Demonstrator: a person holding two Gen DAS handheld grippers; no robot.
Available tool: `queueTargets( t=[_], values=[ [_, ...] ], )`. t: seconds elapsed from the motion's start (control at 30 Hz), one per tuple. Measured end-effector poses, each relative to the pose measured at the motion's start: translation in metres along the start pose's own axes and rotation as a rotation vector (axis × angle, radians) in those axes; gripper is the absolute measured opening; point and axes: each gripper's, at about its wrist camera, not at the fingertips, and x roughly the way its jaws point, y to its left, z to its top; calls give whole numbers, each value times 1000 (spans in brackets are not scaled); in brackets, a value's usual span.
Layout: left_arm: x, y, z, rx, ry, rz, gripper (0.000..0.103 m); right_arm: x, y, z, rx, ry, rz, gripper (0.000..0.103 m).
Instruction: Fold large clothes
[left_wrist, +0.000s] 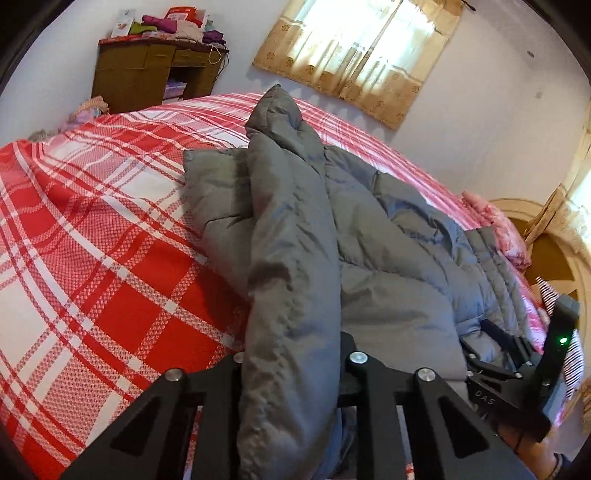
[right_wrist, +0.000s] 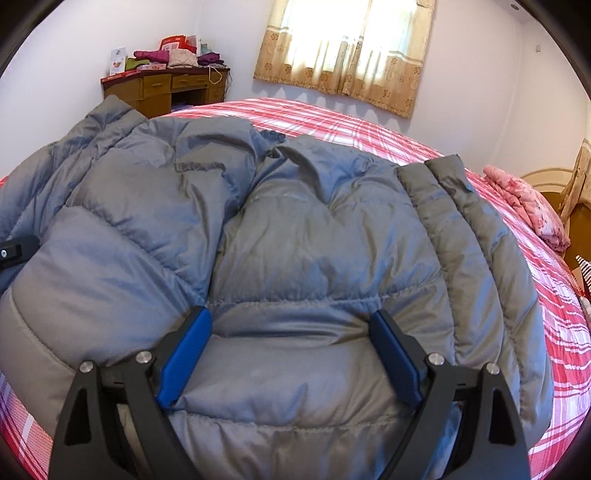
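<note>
A grey puffy coat (right_wrist: 295, 229) is spread on the red check bed (left_wrist: 92, 229), with its long side running from near to far, and most of it lies to the right of the left gripper (left_wrist: 291, 354). A thick fold of the coat, likely a sleeve (left_wrist: 291, 206), is pinched tight between the jaws of the left gripper and stands up from the near edge toward the far side. The right gripper (right_wrist: 291, 354) is set at the near edge, its blue pads (right_wrist: 186, 356) held wide on both sides of a puffy part that is not seen to be squeezed, so the held fold can likely be laid over to the right.
</note>
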Motion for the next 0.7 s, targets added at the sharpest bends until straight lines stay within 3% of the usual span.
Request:
queueTargets(
  t=[0.17,0.53,0.63,0.67,0.7],
  values=[
    [-4,13,4,-46,0,-57,14,-1,4,1,1,-2,-4,90],
    [-10,13,5,-5,-2,-68,11,-6,10,-3,-2,-5,-13,90],
    [-5,10,2,4,1,-17,23,-6,10,-4,3,-4,-8,90],
    [-2,9,1,3,5,2,34,-6,9,-4,4,-4,-6,90],
    [1,9,1,6,10,35,51,-6,8,-4,5,-4,-5,90]
  ],
)
